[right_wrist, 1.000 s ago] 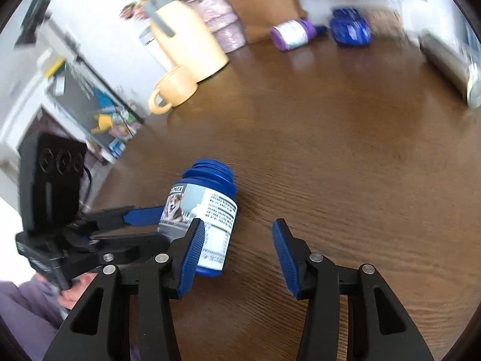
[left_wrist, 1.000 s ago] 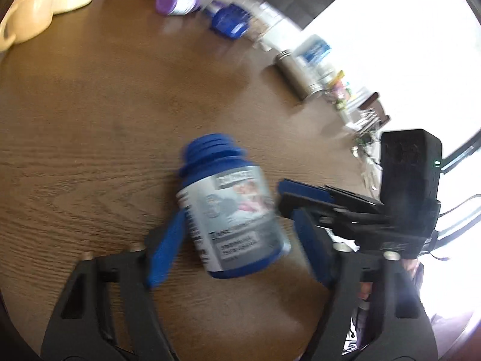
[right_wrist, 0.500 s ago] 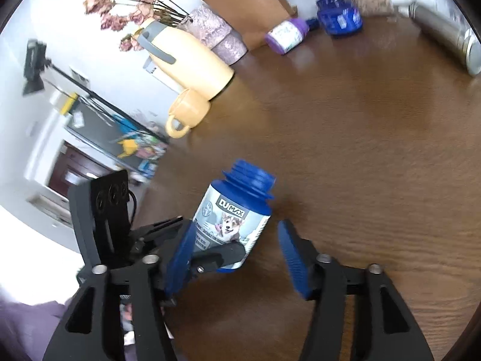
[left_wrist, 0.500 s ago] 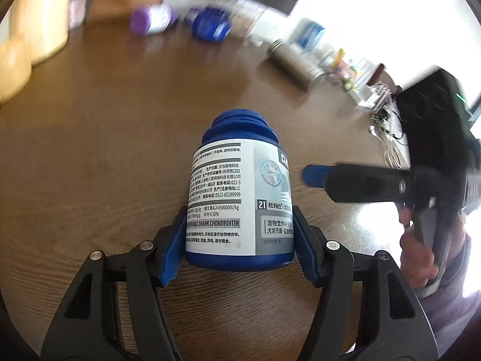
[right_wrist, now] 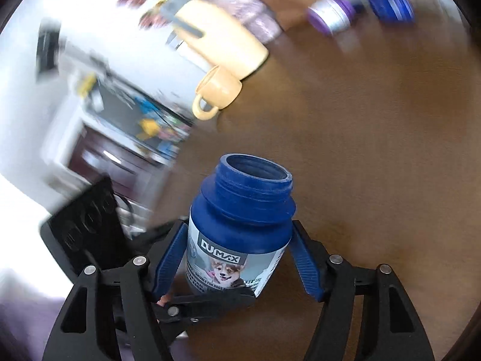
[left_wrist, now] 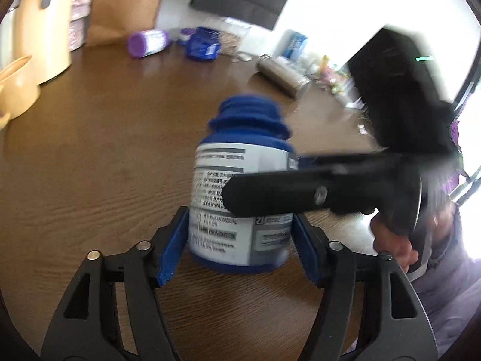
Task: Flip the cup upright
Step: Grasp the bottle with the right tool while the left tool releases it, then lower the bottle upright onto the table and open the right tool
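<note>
The cup is a blue open-mouthed bottle [left_wrist: 240,204] with a grey-white label. It stands nearly upright on the brown wooden table [left_wrist: 90,150], mouth up. My left gripper [left_wrist: 240,249] is shut on its lower body, blue pads on both sides. In the right wrist view the bottle [right_wrist: 240,225] sits between my right gripper's [right_wrist: 237,258] fingers, which are apart and flank it; the left pad looks close to it, the right pad stands clear. The right gripper's black body [left_wrist: 300,192] crosses in front of the bottle in the left wrist view.
A yellow kettle [left_wrist: 42,24] and yellow mug [left_wrist: 15,87] stand at the far left. A purple bottle [left_wrist: 147,43], a blue bottle [left_wrist: 201,46] and a steel flask [left_wrist: 282,73] lie at the table's far side. A brown paper bag [left_wrist: 126,3] stands behind.
The bottle has been tipped from lying tilted to nearly upright. The left gripper closed on it. The right gripper moved in around the bottle from the right.
</note>
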Motion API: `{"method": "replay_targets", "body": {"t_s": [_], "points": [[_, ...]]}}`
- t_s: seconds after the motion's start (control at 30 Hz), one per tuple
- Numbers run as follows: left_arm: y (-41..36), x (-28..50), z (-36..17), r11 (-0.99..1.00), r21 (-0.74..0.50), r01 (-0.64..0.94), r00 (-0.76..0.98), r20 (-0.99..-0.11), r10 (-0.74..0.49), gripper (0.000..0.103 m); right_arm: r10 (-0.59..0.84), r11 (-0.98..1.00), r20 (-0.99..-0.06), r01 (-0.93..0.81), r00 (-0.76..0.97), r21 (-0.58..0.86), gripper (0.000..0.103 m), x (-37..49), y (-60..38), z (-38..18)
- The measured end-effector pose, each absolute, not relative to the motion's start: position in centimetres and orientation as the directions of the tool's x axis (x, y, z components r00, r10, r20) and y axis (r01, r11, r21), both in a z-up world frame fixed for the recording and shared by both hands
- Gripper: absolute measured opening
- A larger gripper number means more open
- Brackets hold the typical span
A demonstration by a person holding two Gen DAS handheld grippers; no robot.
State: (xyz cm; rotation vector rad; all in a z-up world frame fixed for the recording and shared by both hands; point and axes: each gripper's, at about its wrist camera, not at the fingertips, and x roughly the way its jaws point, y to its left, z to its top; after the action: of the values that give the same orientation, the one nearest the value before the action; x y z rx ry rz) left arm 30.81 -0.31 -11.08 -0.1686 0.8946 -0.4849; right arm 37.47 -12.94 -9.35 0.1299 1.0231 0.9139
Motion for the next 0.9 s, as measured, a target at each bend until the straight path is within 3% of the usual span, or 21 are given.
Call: {"method": "replay_targets", "body": {"t_s": [0.03,0.17,0.33,0.5,0.6,0.9], "points": [[0.2,30.7,-11.1,0.894,-0.321,0.311,0.536,-0.717,-0.445,0.074,0.673,0.660,-0.692,-0.635,0.262,0.401,0.072,36.8,-12.0,-8.8],[2.7,30.3,-11.4,0.922,-0.318,0.221,0.577,-0.720,-0.387,0.076,0.592,0.678,-0.693,-0.719,0.410,0.154,0.072,34.9,-8.2,-8.0],[5.4,29.7,-12.3,0.961,-0.256,0.100,0.590,-0.763,-0.265,0.079,0.516,0.706,-0.707,-0.708,0.484,0.030,0.072,35.6,-5.4,-9.1],[6.8,28.8,-12.8,0.975,-0.219,0.044,0.590,-0.782,-0.202,0.079,0.521,0.707,-0.715,-0.705,0.466,0.056,0.073,35.7,-5.0,-10.5],[6.8,28.5,-12.6,0.973,-0.228,0.040,0.594,-0.777,-0.207,0.080,0.528,0.708,-0.709,-0.703,0.468,0.063,0.084,35.3,-5.3,-10.0],[5.1,26.1,-9.9,0.971,-0.229,0.075,0.643,-0.733,-0.223,0.081,0.578,0.725,-0.658,-0.674,0.482,0.142,0.084,32.4,-9.3,-5.7]]}}
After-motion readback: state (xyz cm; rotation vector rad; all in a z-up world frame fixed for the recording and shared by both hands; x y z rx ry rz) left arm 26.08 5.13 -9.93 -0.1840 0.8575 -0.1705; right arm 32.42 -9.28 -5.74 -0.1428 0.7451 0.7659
